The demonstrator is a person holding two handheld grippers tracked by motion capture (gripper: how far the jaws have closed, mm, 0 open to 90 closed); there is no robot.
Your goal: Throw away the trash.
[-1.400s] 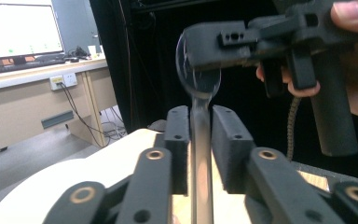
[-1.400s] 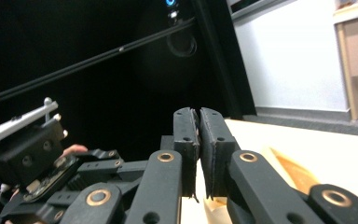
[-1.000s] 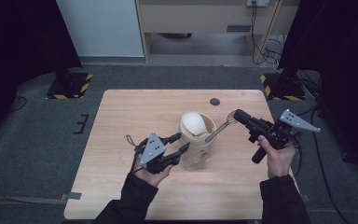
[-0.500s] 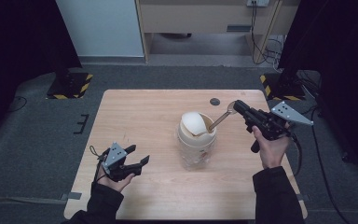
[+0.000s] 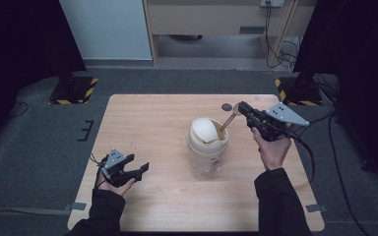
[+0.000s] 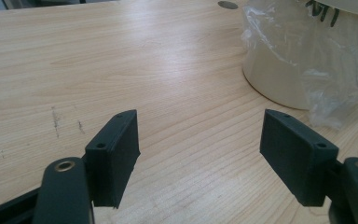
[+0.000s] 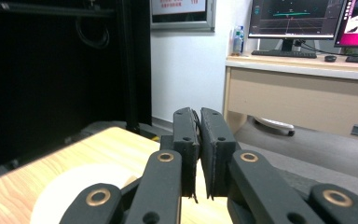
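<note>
A cream bin (image 5: 206, 147) with a domed swing lid and a clear plastic liner stands in the middle of the wooden table (image 5: 147, 123). My right gripper (image 5: 241, 106) hangs just right of and behind it, shut on the round-ended top of a thin wooden stick (image 5: 228, 120) that slants down into the bin's mouth. In the right gripper view the jaws (image 7: 199, 114) are pressed together over the pale lid (image 7: 74, 186). My left gripper (image 5: 141, 171) sits low over the table's front left. Its jaws (image 6: 200, 126) have just been opening, and only bare wood lies between them, with the bin (image 6: 279, 70) ahead to the right.
A small dark round spot (image 5: 226, 106) marks the table behind the bin, also in the left gripper view (image 6: 227, 4). Beyond the table's far edge stand a desk and a pale panel. Black stands with yellow-striped feet flank the table.
My left hand has pulled away from the bin to the table's front left, sunk lower, and its jaws have spread. My right gripper has shifted slightly back with the stick.
</note>
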